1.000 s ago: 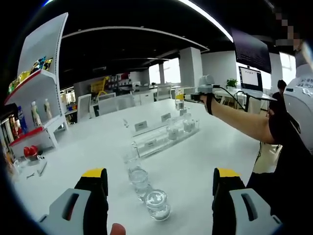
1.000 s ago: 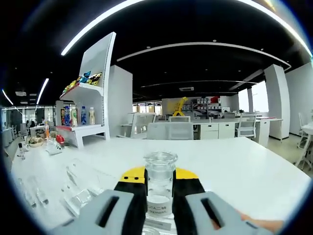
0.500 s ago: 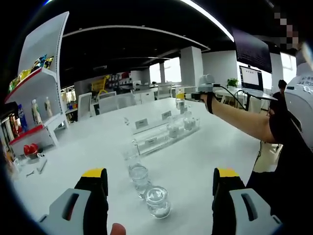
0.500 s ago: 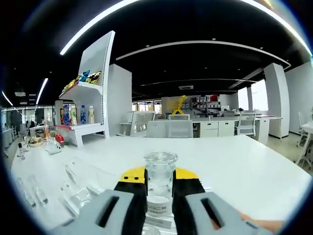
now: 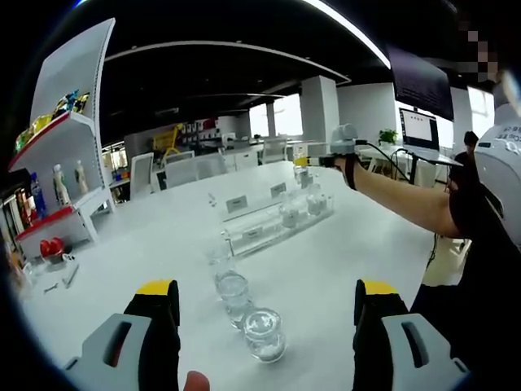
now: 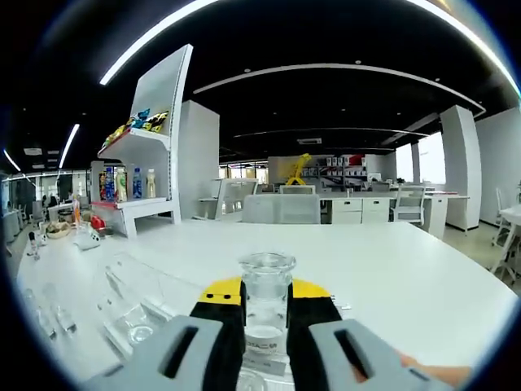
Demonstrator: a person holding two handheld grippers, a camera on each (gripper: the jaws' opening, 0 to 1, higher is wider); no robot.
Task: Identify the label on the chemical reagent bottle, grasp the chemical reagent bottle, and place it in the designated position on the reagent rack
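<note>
Gripping a clear reagent bottle [image 6: 268, 305] between narrow jaws, the right gripper [image 6: 267, 326] hangs above the far reagent rack [image 5: 277, 224]. Left gripper [image 5: 264, 305] stands wide apart, two near bottles [image 5: 264, 334] between its jaws on the white table [image 5: 326, 261].

1. The right gripper [image 6: 265, 324], jaws clamped on the reagent bottle [image 6: 266, 303], has come lower and closer over the clear reagent rack [image 6: 142, 314].
2. In the left gripper view that bottle [image 5: 302, 174] now sits just above the rack's [image 5: 277, 224] far end, lower than a second ago.
</note>
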